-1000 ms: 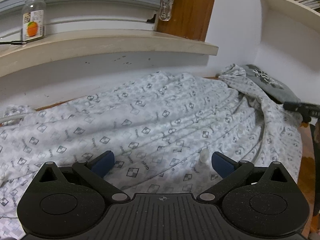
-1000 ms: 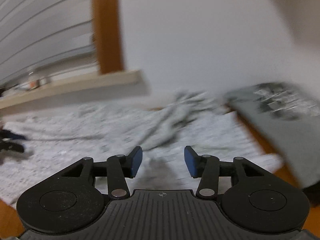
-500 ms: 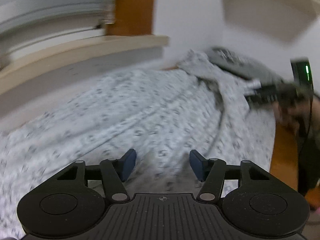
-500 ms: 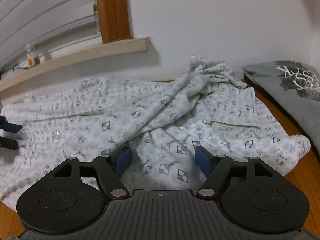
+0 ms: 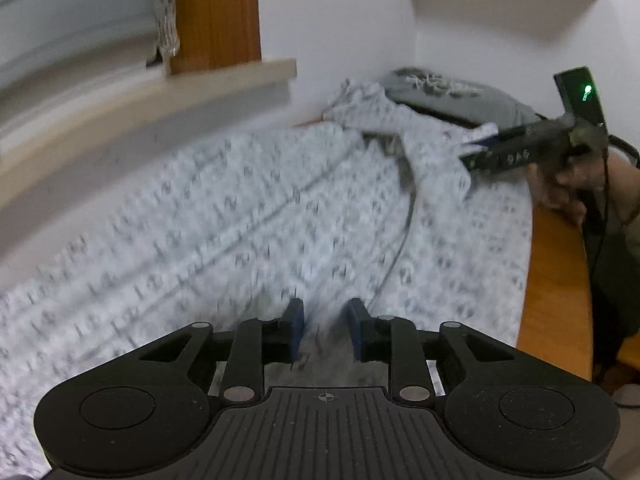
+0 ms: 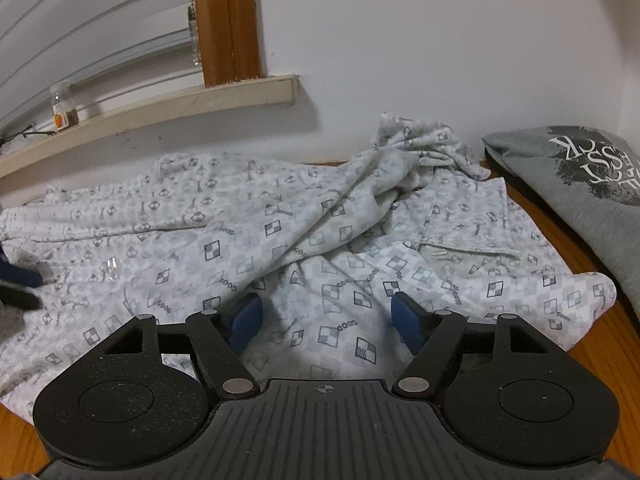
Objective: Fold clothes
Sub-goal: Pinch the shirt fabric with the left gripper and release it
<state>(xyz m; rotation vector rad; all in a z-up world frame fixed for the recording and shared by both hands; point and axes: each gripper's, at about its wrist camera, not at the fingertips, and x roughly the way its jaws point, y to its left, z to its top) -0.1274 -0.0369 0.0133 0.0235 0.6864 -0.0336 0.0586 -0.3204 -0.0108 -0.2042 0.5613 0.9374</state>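
Observation:
A white garment with a grey checked print [image 6: 280,232] lies spread and rumpled over the wooden surface, bunched up at the far wall. In the blurred left wrist view it [image 5: 248,216] fills the middle. My left gripper [image 5: 326,326] is low on the cloth, its blue pads drawn close with a ridge of fabric between them. My right gripper [image 6: 326,328] stands wide open just above the garment's near part, with nothing gripped. The right gripper [image 5: 500,152] also shows in the left wrist view, held by a hand [image 5: 560,196] over the garment's right side.
A folded grey T-shirt with a print [image 6: 580,176] lies at the right, against the wall. A window sill [image 6: 160,104] with a small jar [image 6: 62,106] runs above the garment. Bare wooden tabletop [image 5: 556,280] shows along the right edge.
My left gripper's fingers went from wide apart to nearly together on the cloth while the view swung right. My right gripper opened wider and steadied over the garment.

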